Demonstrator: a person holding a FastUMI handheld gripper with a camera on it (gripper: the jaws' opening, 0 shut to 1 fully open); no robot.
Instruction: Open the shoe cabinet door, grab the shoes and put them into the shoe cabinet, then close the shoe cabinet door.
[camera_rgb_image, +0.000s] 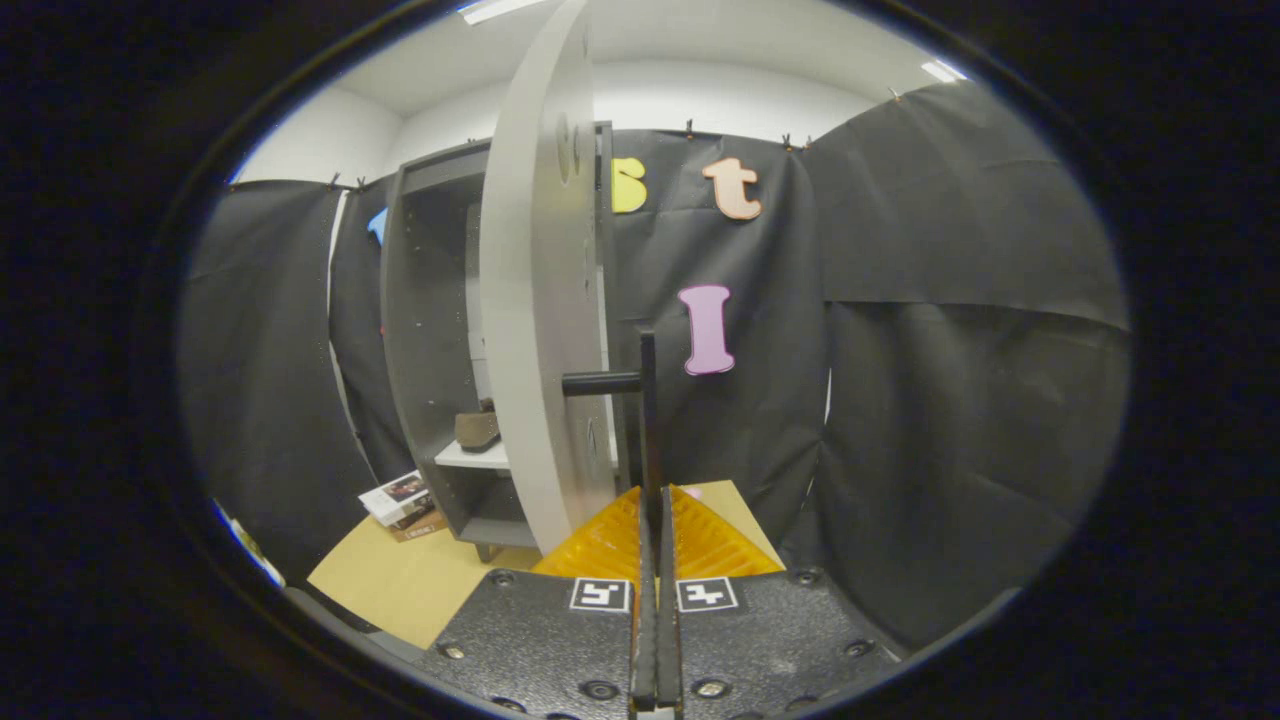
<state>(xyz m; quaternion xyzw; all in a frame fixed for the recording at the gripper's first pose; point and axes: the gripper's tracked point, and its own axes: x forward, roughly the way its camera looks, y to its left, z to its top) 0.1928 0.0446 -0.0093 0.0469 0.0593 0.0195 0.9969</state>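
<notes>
Claw clamped on vertical bar handle of cabinet door. Door edge-on, long axis upright, swung open left of claw. Shoe on shelf beyond, toe pointing left.

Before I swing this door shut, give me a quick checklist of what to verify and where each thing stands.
1. Grip on the handle: the hand-held gripper has its fingers closed on the thin black bar of the door handle. Ok.
2. Shoe in the cabinet: a brown shoe sits on the white shelf inside the shoe cabinet. Ok.
3. Shoe clear of the door's path: its toe is near the shelf's front edge, partly hidden by the door. Cannot tell.
4. Second shoe inside: hidden behind the door. Cannot tell.
5. Floor by the cabinet: a printed box lies beside its base, on the side away from the door. Ok.
</notes>
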